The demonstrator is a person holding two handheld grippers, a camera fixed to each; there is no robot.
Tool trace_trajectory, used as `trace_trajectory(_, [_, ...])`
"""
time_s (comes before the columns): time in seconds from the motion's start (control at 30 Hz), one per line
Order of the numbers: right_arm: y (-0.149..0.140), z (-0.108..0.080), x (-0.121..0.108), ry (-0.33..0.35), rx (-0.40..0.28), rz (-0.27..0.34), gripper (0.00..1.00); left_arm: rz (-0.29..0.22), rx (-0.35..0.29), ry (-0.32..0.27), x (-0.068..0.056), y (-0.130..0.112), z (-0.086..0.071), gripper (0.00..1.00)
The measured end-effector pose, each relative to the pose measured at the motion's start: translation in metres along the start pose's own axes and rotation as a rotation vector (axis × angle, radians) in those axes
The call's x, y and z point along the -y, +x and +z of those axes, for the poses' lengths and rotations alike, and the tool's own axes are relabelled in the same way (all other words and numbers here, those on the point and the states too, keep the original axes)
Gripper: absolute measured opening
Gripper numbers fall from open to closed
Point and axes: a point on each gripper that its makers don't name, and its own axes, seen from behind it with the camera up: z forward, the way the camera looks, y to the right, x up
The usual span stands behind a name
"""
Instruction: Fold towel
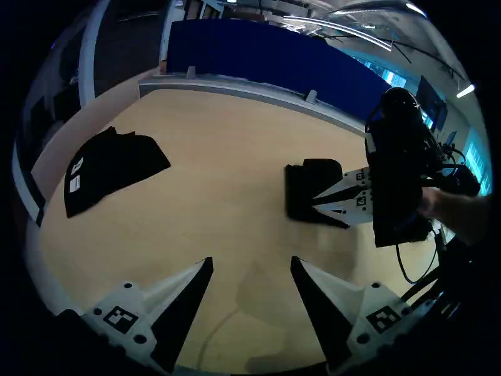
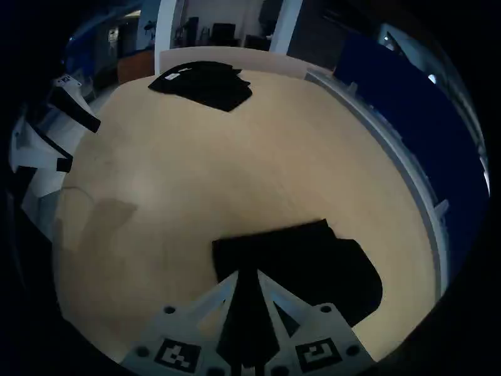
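My right gripper point(image 2: 245, 276) pinches the limp, light black towel point(image 2: 319, 269) at its near edge, corners likely the better hold, while my left gripper point(image 1: 251, 259) hangs wide-open, apart from it.

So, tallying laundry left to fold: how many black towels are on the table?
2: a folded towel beneath the right gripper, and a rumpled towel at the table's far corner.

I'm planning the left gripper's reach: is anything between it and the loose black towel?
Nothing visible. Bare tabletop runs from the left gripper to the loose black towel; the folded towel lies off to the side by the right gripper.
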Motion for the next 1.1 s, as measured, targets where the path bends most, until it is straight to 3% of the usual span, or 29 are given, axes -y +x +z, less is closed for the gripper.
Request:
trace_trajectory(0.27, [-0.004, -0.004, 0.004, 0.013, -0.009, -0.004, 0.08, 0.004, -0.003, 0.002, 0.003, 0.003, 0.001, 0.92])
trace_trajectory(0.4, [-0.008, -0.004, 0.003, 0.013, -0.005, 0.004, 0.14, 0.012, -0.003, 0.004, 0.003, 0.006, 0.003, 0.92])
trace_trajectory(0.47, [-0.006, -0.006, 0.002, 0.008, -0.013, 0.013, 0.24, 0.016, -0.003, 0.004, 0.002, 0.007, 0.004, 0.92])
trace_trajectory(0.57, [-0.003, -0.011, -0.003, -0.011, -0.028, 0.031, 0.54, 0.022, -0.002, 0.002, 0.002, 0.007, 0.005, 0.92])
trace_trajectory(0.67, [-0.002, -0.018, -0.005, -0.015, -0.044, 0.052, 0.64, 0.027, 0.0, 0.0, 0.001, 0.007, 0.007, 0.92])
trace_trajectory(1.1, [-0.032, -0.056, -0.018, -0.092, -0.04, 0.183, 0.69, 0.039, -0.002, 0.006, 0.003, 0.013, 0.008, 0.92])
